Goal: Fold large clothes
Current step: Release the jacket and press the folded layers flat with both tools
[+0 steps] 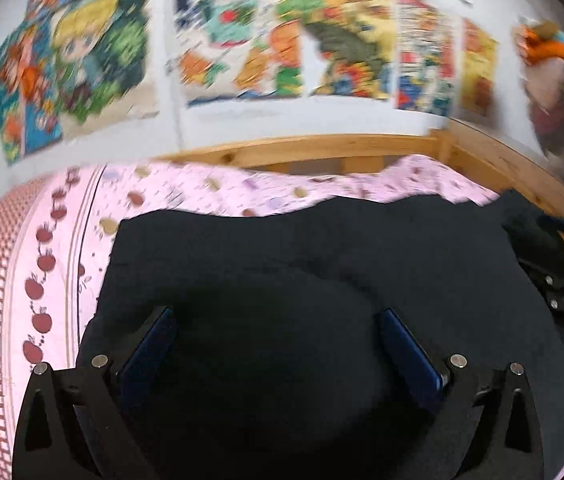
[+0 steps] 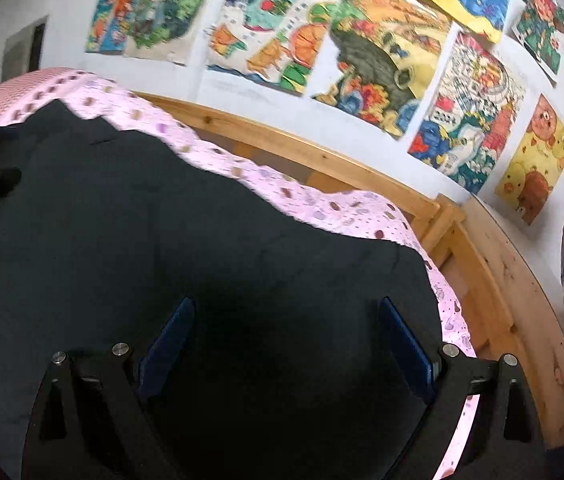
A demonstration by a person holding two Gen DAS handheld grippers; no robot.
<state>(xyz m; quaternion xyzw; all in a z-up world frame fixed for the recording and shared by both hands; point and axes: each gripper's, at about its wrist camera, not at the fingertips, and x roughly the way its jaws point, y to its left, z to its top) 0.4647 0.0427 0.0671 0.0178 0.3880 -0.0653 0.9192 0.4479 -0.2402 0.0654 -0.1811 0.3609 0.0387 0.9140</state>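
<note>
A large black garment [image 1: 321, 264] is spread over a pink patterned sheet [image 1: 202, 192] on a bed, its far edge lying wavy and just short of the wooden bed rail [image 1: 321, 148]. In the right wrist view the same garment [image 2: 162, 208] is seen reaching close to the sheet's right edge [image 2: 449, 312], beyond which the rail [image 2: 493, 280] runs.

The left gripper [image 1: 276, 316] is held above the cloth with its jaws wide apart and nothing between them; the right gripper [image 2: 285, 304] is likewise spread and empty.

Because the cloth is uniformly dark, its layers and edges are hard to tell apart near the fingers, so a single layer could be pinched where two are meant, or a bite could be taken of the sheet with the garment, and the sheet dragged up. If the two sides are gripped unevenly, a skewed fold is likely. The left view is blurred, which suggests fast motion; a missed grasp could follow.
</note>
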